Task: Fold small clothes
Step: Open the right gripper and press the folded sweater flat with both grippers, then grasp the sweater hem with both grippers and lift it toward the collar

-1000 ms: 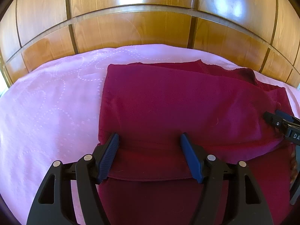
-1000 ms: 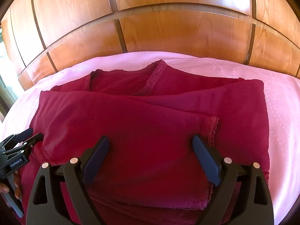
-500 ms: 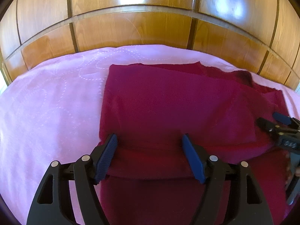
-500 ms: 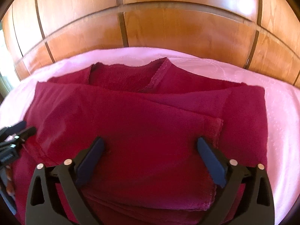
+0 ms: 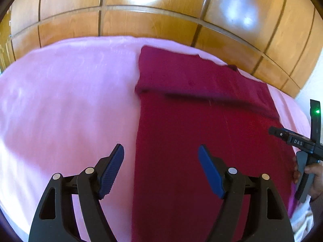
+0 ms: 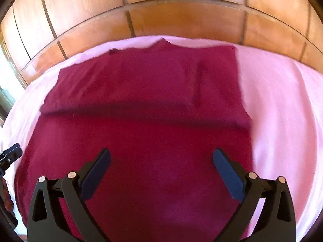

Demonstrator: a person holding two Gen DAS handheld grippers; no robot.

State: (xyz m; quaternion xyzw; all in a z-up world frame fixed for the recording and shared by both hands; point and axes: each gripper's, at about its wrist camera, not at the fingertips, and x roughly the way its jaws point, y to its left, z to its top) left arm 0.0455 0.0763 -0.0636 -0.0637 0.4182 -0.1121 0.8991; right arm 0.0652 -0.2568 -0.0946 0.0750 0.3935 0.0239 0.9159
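The folded dark-red fleece garment [image 6: 141, 121] lies flat on your pink bedsheet [image 5: 66, 104]. Your right gripper [image 6: 161, 169] hovers wide open above its near half. Your left gripper [image 5: 161, 167], also spread wide, straddles its left edge, gripping nothing.

You've got one maroon garment [image 6: 141, 141], folded, though blur hides whether it's more than a single piece. One pink bedsheet [image 5: 66, 104] under it. Two grippers: your left gripper [image 5: 161, 165] and right gripper [image 6: 161, 167], two fingers each, four blue pads total. One wooden panelled headboard [image 6: 171, 16] behind. One hand [image 5: 313, 175] visible at the edge.
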